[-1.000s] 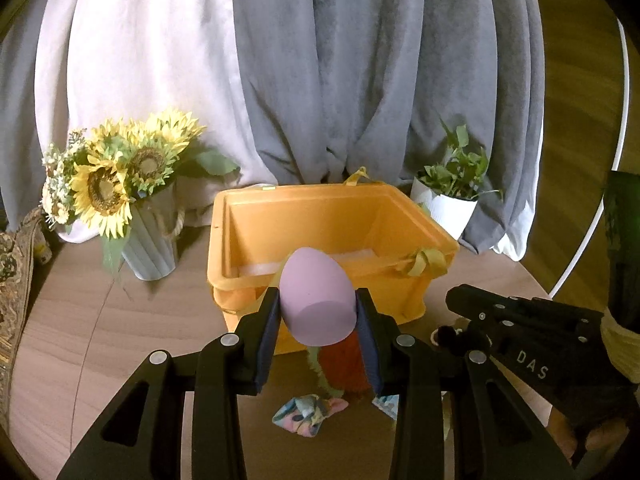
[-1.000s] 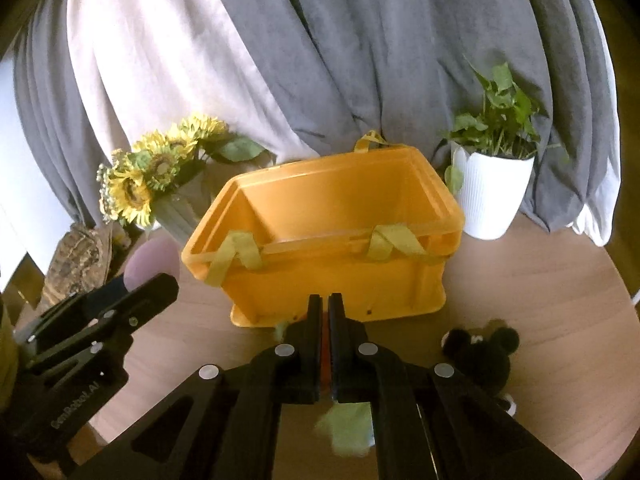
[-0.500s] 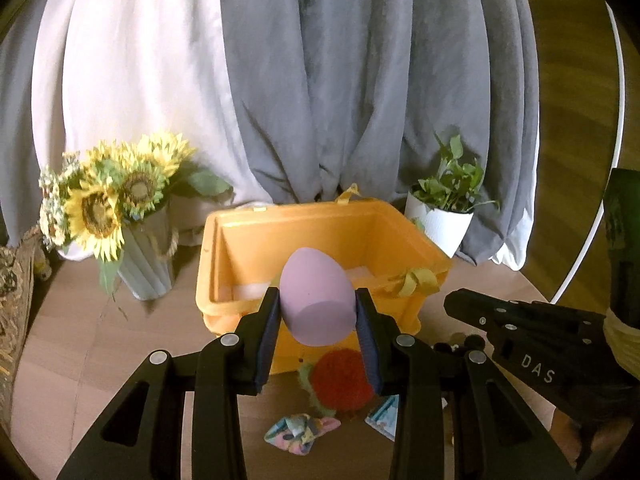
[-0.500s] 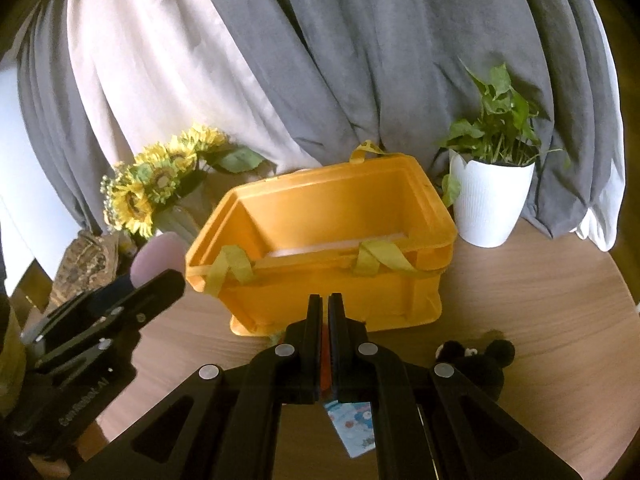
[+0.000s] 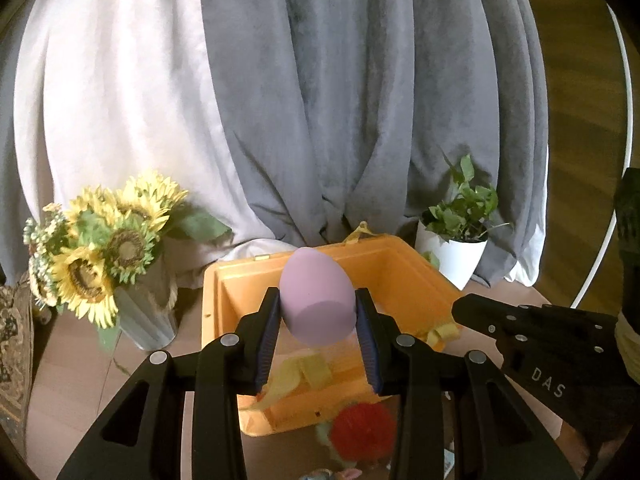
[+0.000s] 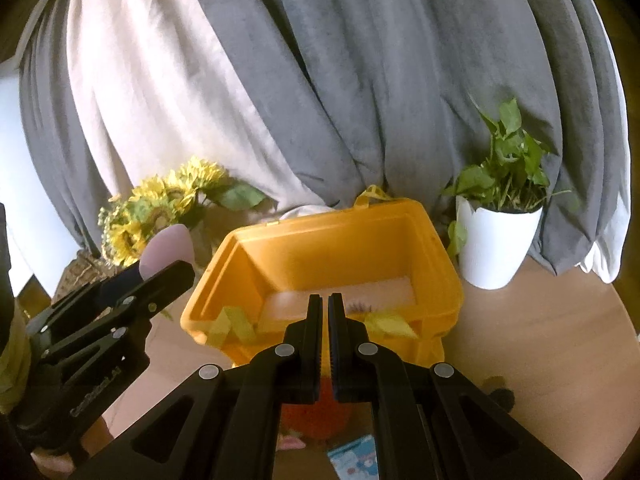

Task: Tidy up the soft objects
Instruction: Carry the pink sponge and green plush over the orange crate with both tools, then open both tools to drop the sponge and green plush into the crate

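Yellow bin (image 6: 352, 248) holds nothing visible (straps aside).

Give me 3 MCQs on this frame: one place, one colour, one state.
1. Where is the white plant pot relative to the orange bin in the right wrist view?
A. inside it
B. to its right
C. to its left

2. What colour is the egg-shaped sponge?
A. green
B. black
C. pink-lilac

3. What is the left claw doing?
A. shut on the sponge
B. wide open, empty
C. shut on the pot

Key: 1 B, the pot stands on the table past the bin's right wall. 2 C, its surface is pale pink-lilac. 3 A, both pads press the sponge's sides.
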Tool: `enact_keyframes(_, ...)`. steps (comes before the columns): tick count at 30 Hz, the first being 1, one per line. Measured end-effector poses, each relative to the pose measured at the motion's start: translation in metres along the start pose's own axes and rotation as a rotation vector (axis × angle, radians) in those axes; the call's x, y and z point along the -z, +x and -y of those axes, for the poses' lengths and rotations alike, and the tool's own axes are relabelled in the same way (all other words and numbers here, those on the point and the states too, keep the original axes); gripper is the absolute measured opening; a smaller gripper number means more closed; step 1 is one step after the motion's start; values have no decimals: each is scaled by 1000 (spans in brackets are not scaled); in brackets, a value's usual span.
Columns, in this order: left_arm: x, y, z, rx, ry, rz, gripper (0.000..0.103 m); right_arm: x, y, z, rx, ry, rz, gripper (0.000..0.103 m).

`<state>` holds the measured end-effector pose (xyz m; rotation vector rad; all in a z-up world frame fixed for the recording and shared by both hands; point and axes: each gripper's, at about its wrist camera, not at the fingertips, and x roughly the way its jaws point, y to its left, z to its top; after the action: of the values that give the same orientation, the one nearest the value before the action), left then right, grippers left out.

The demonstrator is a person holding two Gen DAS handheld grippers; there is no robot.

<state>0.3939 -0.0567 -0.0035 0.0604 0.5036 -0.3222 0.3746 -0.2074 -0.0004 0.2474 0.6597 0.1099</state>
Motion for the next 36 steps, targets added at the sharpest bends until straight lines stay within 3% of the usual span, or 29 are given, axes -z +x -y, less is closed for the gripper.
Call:
enact_keyframes(19, 0, 84, -11, 7, -21, -172, 39, -18, 54, 12, 20, 23, -64, 4)
enact_keyframes(23, 2, 90, -14, 1, -33, -190, 58, -18, 62, 14, 22, 29, -82, 4)
enact_keyframes(29, 1, 80, -15, -24, -25, -176, 65, -18, 66, 18, 25, 40, -93, 5)
enact_keyframes(31, 1, 74, -15, -30, -23, -166, 65, -18, 65, 19, 29, 45, -94, 11)
enact_keyframes(33, 1, 64, -16, -43, -20, -149, 66, -17, 61, 19, 39, 47, -88, 29)
enact_keyframes(36, 1, 51, -16, -56, -19, -128, 67, -16, 53, 19, 51, 44, -75, 32)
